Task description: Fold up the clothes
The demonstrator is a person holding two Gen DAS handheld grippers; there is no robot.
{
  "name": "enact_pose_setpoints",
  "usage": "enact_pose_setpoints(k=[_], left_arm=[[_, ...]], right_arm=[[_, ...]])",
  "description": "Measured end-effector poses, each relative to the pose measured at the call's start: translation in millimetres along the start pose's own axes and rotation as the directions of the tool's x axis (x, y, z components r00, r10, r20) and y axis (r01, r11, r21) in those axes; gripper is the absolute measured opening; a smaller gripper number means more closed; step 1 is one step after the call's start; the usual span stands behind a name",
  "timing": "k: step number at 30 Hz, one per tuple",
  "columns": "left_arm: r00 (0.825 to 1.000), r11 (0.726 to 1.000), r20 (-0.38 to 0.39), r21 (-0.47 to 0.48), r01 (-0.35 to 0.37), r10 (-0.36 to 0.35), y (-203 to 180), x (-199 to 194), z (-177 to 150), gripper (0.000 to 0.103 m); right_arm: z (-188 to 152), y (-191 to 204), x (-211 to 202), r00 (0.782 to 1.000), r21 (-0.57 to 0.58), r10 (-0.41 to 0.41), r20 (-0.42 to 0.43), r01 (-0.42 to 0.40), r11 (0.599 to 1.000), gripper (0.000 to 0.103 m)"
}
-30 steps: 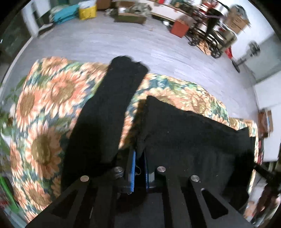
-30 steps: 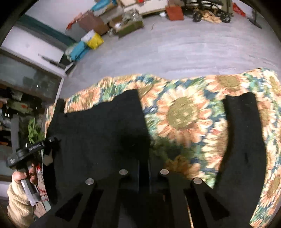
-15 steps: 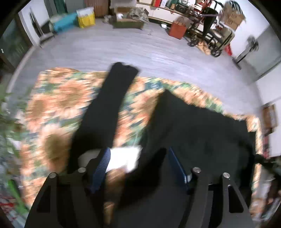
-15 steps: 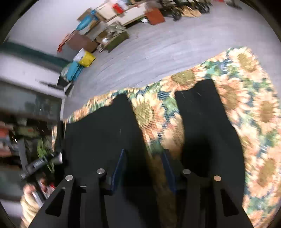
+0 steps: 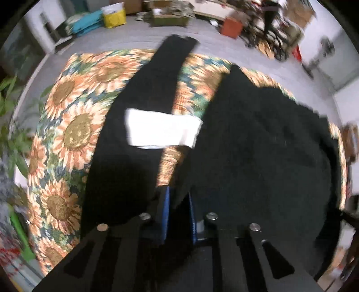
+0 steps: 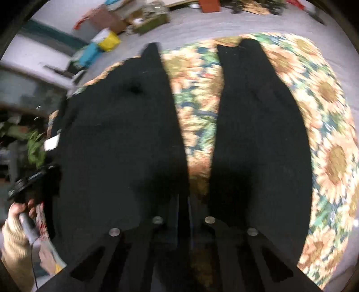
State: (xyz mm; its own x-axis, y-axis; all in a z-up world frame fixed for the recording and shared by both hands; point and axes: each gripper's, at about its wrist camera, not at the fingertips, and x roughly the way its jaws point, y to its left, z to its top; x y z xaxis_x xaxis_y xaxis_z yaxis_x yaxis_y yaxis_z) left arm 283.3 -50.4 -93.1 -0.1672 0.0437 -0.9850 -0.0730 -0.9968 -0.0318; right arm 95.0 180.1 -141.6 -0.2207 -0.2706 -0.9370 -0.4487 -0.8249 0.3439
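Note:
A black garment (image 5: 264, 139) lies on a sunflower-print cloth (image 5: 74, 116). One long black part (image 5: 143, 94) stretches away to the left, with a white label (image 5: 161, 132) across it. My left gripper (image 5: 178, 202) has its blue pads nearly together on a black fabric edge. In the right wrist view the garment shows as a wide left part (image 6: 121, 139) and a long right part (image 6: 260, 125) with the cloth (image 6: 197, 107) between. My right gripper (image 6: 184, 206) is shut on the black fabric.
Grey floor (image 5: 139, 33) lies beyond the covered surface. Boxes, a yellow bag (image 5: 113, 14) and carts stand along the far wall. Green plants (image 5: 9, 94) sit at the left edge. The other hand with its gripper handle (image 6: 24, 202) shows at the right view's left.
Both grippers opened half a second ago and are now closed again on the fabric. The white label has come into view on the long left part.

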Motion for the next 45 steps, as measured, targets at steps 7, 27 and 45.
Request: enact_pose_setpoints(k=[7,27,45], left_arm=[[0.997,0.997,-0.026,-0.04,0.07,-0.072,14.1,-6.4,6.6,0.016],[0.972,0.795,0.032,-0.569,0.21,-0.233,144.1,-61.4,-169.0,0.064],[0.987,0.82,0.051,-0.55,0.157,-0.154,122.9,-64.9,-158.8,0.011]], right_arm=[[-6.0,-0.9,-1.0,0.999,0.07,0.008,0.033,-0.01,0.997,0.026],[-126.5,38.3,-22.5,0.989,-0.025,0.107,-0.103,-0.11,0.994,0.062],[-85.4,133.5,1.8,0.991,-0.227,-0.046,-0.123,0.017,0.974,0.066]])
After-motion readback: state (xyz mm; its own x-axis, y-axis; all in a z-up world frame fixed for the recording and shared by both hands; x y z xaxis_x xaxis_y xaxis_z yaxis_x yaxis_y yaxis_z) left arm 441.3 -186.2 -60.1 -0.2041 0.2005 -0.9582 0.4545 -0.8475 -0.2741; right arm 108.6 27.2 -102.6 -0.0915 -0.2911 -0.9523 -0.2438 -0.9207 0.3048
